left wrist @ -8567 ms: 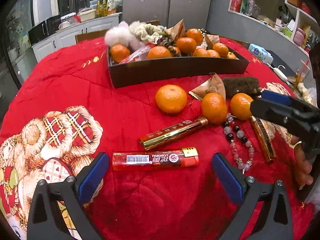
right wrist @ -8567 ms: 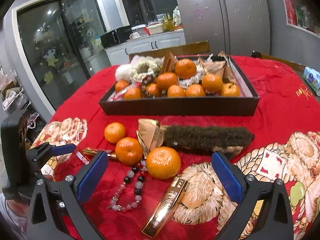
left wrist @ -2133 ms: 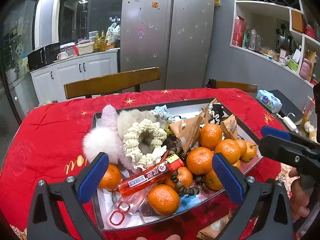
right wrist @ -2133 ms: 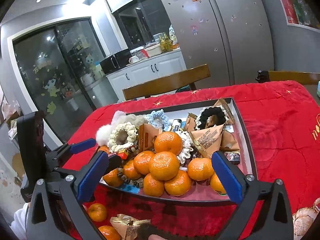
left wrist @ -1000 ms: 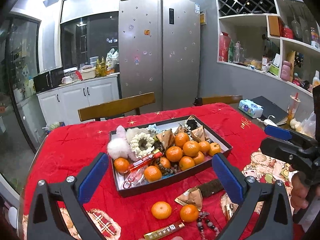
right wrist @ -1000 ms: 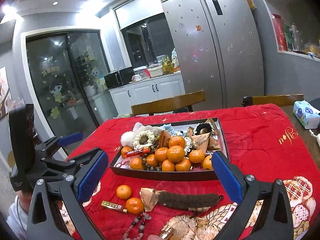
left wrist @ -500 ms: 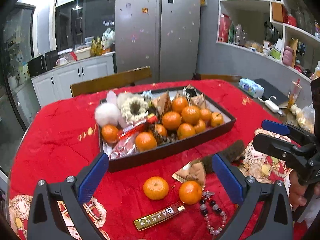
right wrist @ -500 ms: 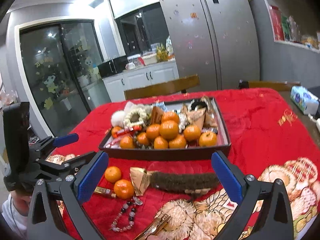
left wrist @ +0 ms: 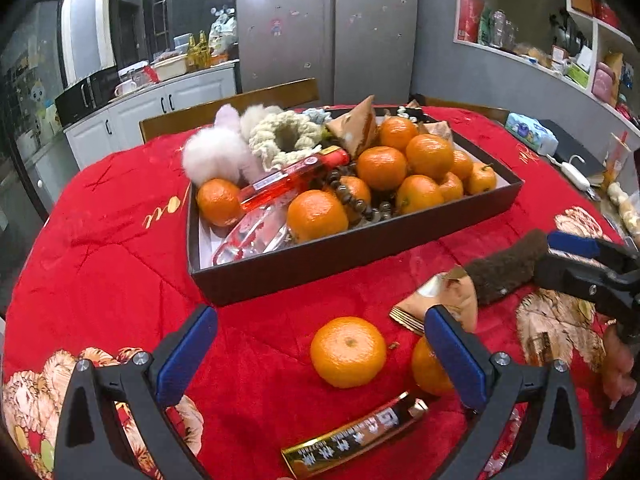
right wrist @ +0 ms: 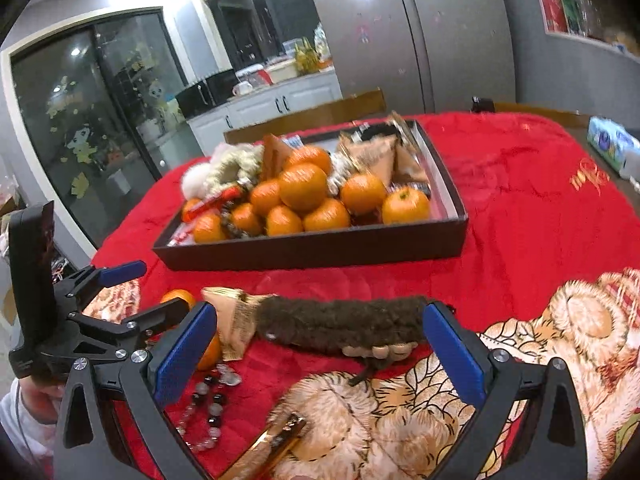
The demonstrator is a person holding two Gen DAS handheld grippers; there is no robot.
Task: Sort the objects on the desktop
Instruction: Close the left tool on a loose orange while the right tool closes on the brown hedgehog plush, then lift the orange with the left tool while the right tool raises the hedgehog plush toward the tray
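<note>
Here both tongs are wide open and hold nothing. The left tongs (left wrist: 320, 356) hang over a round orange mandarin (left wrist: 348, 352) on the red quilted surface (left wrist: 100, 248). The right tongs (right wrist: 320, 344) sit around a long brown fuzzy bag (right wrist: 340, 326). The dark cardboard box (left wrist: 352, 256) behind is full of mandarins.

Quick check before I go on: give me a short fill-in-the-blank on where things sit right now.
1. The red lighter lies inside the ____.
2. Both grippers, left and right, are ____.
3. The bead bracelet lies on the red ____.
4. The mandarin between the left gripper's fingers rests on the cloth, outside the ____.

Missing words: tray; open; cloth; tray
</note>
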